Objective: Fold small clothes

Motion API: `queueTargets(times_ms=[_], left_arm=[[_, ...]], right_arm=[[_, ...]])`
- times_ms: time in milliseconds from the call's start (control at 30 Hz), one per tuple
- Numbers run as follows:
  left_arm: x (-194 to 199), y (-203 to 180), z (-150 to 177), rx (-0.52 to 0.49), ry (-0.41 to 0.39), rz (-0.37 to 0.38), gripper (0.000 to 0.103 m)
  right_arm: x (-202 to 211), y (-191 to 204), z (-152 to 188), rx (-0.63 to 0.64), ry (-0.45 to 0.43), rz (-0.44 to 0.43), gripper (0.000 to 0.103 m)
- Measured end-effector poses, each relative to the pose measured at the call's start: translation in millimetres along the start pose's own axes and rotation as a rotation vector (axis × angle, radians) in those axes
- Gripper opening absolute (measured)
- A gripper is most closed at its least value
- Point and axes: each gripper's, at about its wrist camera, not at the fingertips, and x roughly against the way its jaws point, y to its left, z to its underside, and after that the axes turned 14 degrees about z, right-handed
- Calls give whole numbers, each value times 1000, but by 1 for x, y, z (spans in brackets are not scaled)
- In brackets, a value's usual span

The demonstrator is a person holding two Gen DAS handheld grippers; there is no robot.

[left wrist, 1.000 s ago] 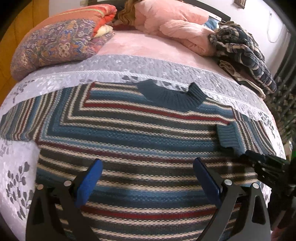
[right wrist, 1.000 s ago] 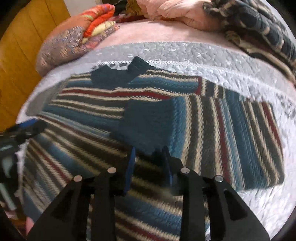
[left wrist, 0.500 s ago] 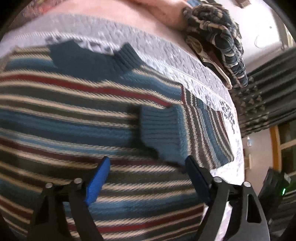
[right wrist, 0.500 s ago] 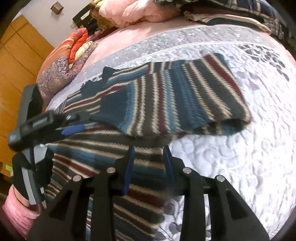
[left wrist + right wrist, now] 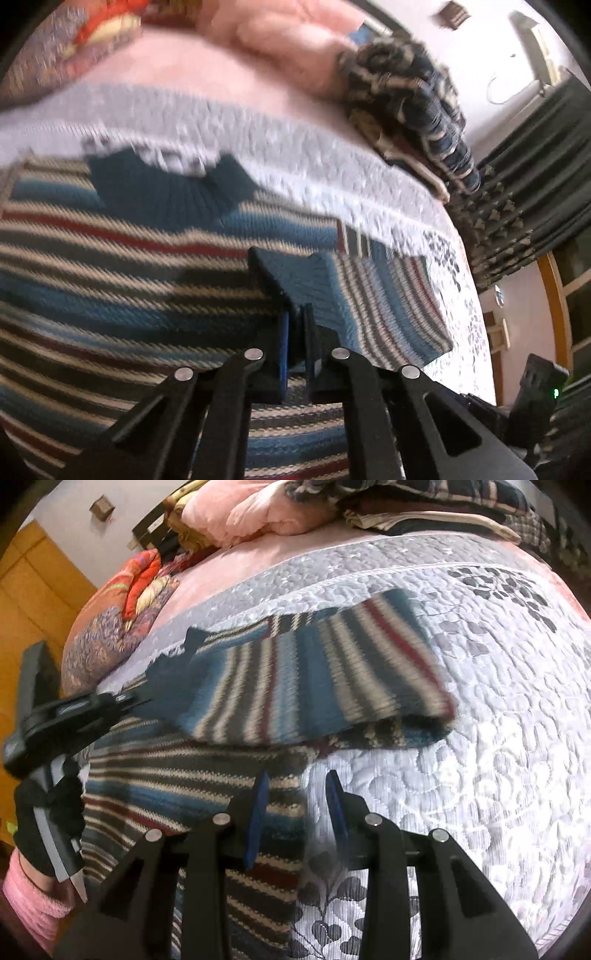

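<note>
A striped knit sweater in blue, red, cream and dark bands lies flat on the quilted bed, teal collar toward the pillows. Its right sleeve is folded across the body, and the teal cuff is raised a little. My left gripper is shut on that cuff; in the right wrist view the left gripper reaches in from the left. My right gripper hovers over the sweater's side edge, jaws partly open with nothing between them.
Patterned pillows and a pink blanket lie at the head of the bed. A heap of plaid clothes sits at the far right. Dark curtains hang beyond the bed's edge. A gloved hand in a pink sleeve holds the left gripper.
My left gripper swung right from the sweater's body and shut on the sleeve cuff. My right gripper backed away from the cuff toward the sweater's side edge. The sleeve now lies folded across the body.
</note>
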Motion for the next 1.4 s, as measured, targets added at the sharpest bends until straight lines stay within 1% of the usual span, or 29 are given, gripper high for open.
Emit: queueTargets(times_ms=[67, 100, 267, 333, 433, 533, 600, 633, 700, 767, 867, 967, 1067, 1133, 1167, 1200, 1267, 1300, 1400], left_arm=[[21, 5, -4, -12, -38, -12, 6], [25, 7, -6, -13, -47, -20, 6], [63, 39, -23, -10, -113, -110, 6], [81, 55, -28, 7, -143, -143, 6], [108, 84, -36, 35, -169, -176, 6], [115, 98, -40, 34, -173, -222, 6], [116, 111, -39, 35, -158, -234, 6], [113, 114, -39, 36, -149, -238, 6], [103, 124, -34, 34, -114, -261, 6], [94, 132, -31, 29, -87, -289, 6], [87, 146, -23, 39, -68, -323, 6], [83, 162, -19, 69, -53, -325, 7], [81, 169, -14, 75, -40, -332, 9], [82, 169, -13, 77, -40, -336, 11], [82, 169, -14, 81, -39, -343, 15], [83, 170, -15, 87, -40, -351, 17], [94, 168, -18, 99, -64, -394, 18], [99, 166, -19, 98, -77, -399, 18], [115, 144, -22, 53, -125, -386, 20]], right_arm=[[2, -6, -4, -28, -8, -3, 33], [2, -9, -7, -45, -9, -5, 33], [-5, -22, -22, -141, 11, -29, 33], [-8, -22, -29, -156, 14, -33, 33], [-15, -12, -39, -139, 18, -44, 33], [-22, 5, -46, -105, 19, -59, 33], [-26, 16, -50, -84, 19, -77, 33], [-30, 22, -52, -70, 21, -72, 33], [-37, 28, -55, -54, 30, -53, 33], [-46, 33, -54, -31, 39, -7, 33], [-57, 34, -51, -16, 60, 36, 33], [-68, 32, -47, -15, 71, 45, 33], [-73, 29, -43, -17, 73, 50, 33], [-75, 31, -43, -10, 76, 60, 33], [-75, 32, -44, -5, 80, 65, 33], [-74, 33, -45, 0, 88, 72, 33], [-69, 35, -48, 6, 98, 85, 35], [-63, 36, -50, 5, 95, 89, 37], [-37, 48, -52, 22, 37, 62, 37]])
